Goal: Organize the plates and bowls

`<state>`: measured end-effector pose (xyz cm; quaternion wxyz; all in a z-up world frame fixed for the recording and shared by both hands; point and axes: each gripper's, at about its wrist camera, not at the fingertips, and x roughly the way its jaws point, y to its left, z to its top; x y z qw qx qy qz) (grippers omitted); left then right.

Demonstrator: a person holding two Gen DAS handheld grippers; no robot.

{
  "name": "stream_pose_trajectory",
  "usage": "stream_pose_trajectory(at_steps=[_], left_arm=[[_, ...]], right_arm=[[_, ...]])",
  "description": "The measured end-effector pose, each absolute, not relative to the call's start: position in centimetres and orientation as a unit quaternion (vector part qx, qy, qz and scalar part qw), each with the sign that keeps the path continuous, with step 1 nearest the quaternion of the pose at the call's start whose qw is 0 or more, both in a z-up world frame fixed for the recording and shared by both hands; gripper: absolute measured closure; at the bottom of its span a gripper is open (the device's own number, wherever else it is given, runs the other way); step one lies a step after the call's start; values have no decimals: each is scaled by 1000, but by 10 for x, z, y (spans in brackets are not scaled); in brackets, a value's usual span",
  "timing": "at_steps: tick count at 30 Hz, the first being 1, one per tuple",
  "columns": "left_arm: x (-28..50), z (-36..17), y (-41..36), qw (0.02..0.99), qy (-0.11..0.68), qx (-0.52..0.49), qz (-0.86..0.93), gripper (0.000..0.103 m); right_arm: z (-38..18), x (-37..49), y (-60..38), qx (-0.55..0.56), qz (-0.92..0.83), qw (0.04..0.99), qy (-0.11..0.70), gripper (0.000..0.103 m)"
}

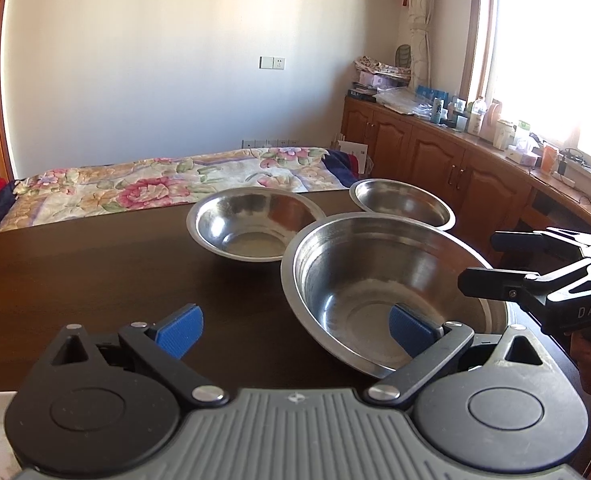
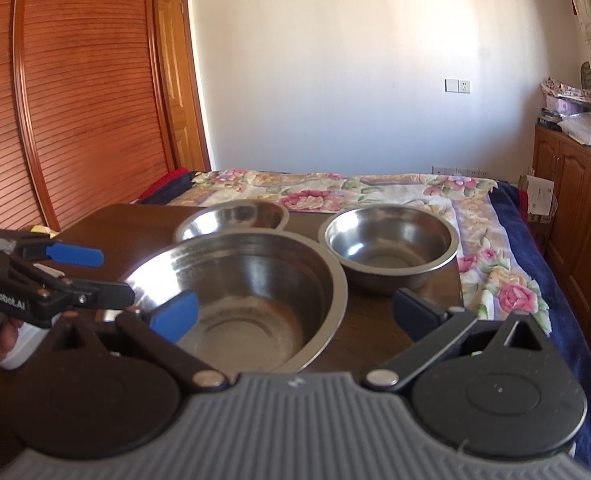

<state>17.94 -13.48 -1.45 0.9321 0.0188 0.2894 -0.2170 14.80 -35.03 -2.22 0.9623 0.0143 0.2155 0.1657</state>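
Closest to me, on the near part of the dark table [image 1: 95, 264], stands the big bowl [image 1: 375, 292], a wide steel one, upright and with nothing in it that I can see. My left gripper [image 1: 295, 330] is spread wide; its right pad seems to be over the inside of the big bowl's near rim and its left pad over bare table, and neither pad pinches anything. My right gripper [image 2: 299, 312] is also spread wide, with the left pad over the big bowl's hollow and the right pad outside the rim; I cannot tell if it touches the metal. I judge that these bowls are thin steel, light and stiff, not fragile, but slippery and polished, so a flat pad may slide on the wall. The best hold, I think, is on the rolled rim, one pad inside and one outside. Behind the big bowl sits the middle bowl [image 1: 251, 224], just beside it, also without contents. Farther to the right, near the table's far edge, is the small bowl [image 1: 403, 202], shallow and likewise holding nothing. Nesting by size looks possible to me. Beyond the table lies a bed [image 1: 167, 184] with flowers on its cover.
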Motion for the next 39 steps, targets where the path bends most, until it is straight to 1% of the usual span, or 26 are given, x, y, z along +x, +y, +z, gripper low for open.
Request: stream_pose_trajectory(at_steps=[3,5,6,7,8,12,14,15,17,18,19,22,23,25,31,33,35,37,39], left_arm=[[183,-17,-135,928,297,11,-223,8],[185,-19,-137,926,302,8,-227,12],[186,-19,-137,925,303,5,-229,13],[187,-20,-136,925,304,0,-229,16],[188,-20,-136,925,303,-3,-229,19],[192,-21,-136,922,310,-18,-230,29],[195,-22,-136,919,318,-28,-230,38],[197,-23,-136,918,320,-32,-230,40],[197,-22,-137,918,322,-35,-228,46],[198,-22,-137,919,321,-34,-226,49],[198,-22,-138,919,321,-34,-225,53],[200,-22,-139,919,324,-35,-221,61],[201,-23,-139,919,325,-37,-222,66],[201,-24,-139,917,328,-39,-222,70],[201,-26,-138,917,326,-42,-225,70],[200,-25,-139,918,322,-40,-229,75],[197,-24,-140,919,320,-35,-226,75],[195,-23,-138,921,316,-34,-225,78],[191,-21,-137,922,314,-34,-225,78]], right_arm=[[-23,151,-350,15,170,960,220,1],[-24,153,-350,16,171,959,225,5],[-25,154,-350,18,172,958,228,11],[-25,155,-351,21,173,957,231,16],[-26,157,-352,25,174,956,236,17],[-29,159,-353,36,177,953,245,26],[-30,160,-353,36,176,952,247,33],[-30,160,-352,35,175,952,249,37],[-30,161,-352,35,173,951,252,41],[-31,162,-352,36,173,951,253,44],[-31,163,-352,37,173,951,254,47],[-31,163,-352,37,171,950,257,53],[-31,164,-352,37,170,950,258,54],[-32,165,-352,38,168,950,259,56],[-33,164,-352,45,172,949,261,59],[-32,163,-351,46,172,949,260,62],[-32,161,-351,46,173,949,259,63],[-31,160,-350,44,171,950,258,66],[-31,159,-349,41,171,950,257,67]])
